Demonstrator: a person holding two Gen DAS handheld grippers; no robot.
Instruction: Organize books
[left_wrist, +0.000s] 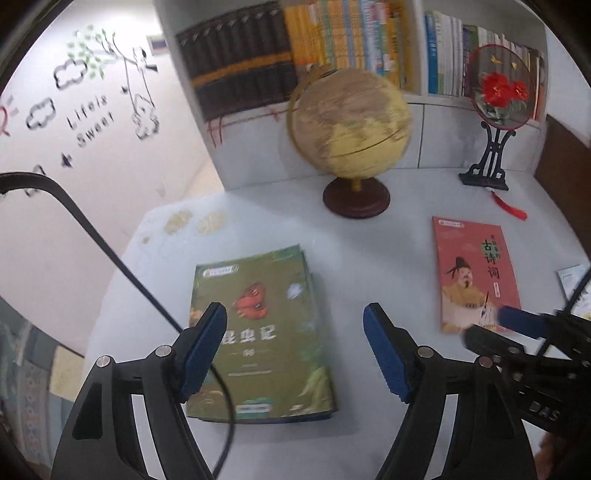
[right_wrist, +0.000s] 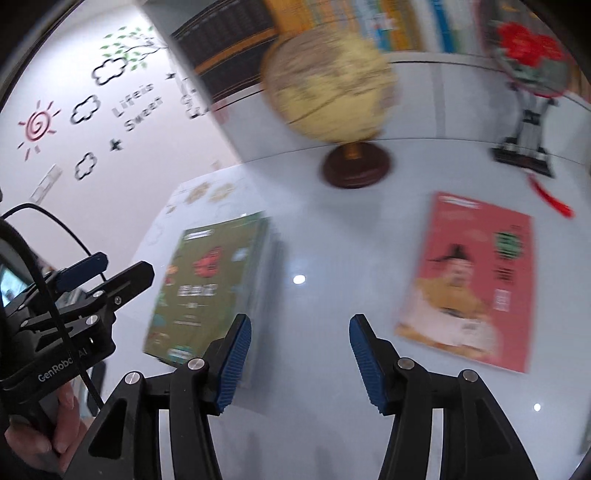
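A green book with a red butterfly cover (left_wrist: 266, 332) tops a small stack on the white table. A red book with a robed figure (left_wrist: 476, 273) lies flat to its right. My left gripper (left_wrist: 295, 343) is open and empty, above the green stack's right edge. My right gripper (right_wrist: 301, 354) is open and empty, above the bare table between the green stack (right_wrist: 210, 291) and the red book (right_wrist: 476, 284). The right gripper also shows at the right edge of the left wrist view (left_wrist: 517, 332); the left gripper shows at the left of the right wrist view (right_wrist: 99, 273).
A yellow globe (left_wrist: 351, 125) on a dark wooden base stands at the back of the table (left_wrist: 369, 258). A round red-flower ornament on a black stand (left_wrist: 495, 88) is at the back right. Bookshelves full of books (left_wrist: 332, 40) stand behind. A wall with decals (left_wrist: 92, 110) is to the left.
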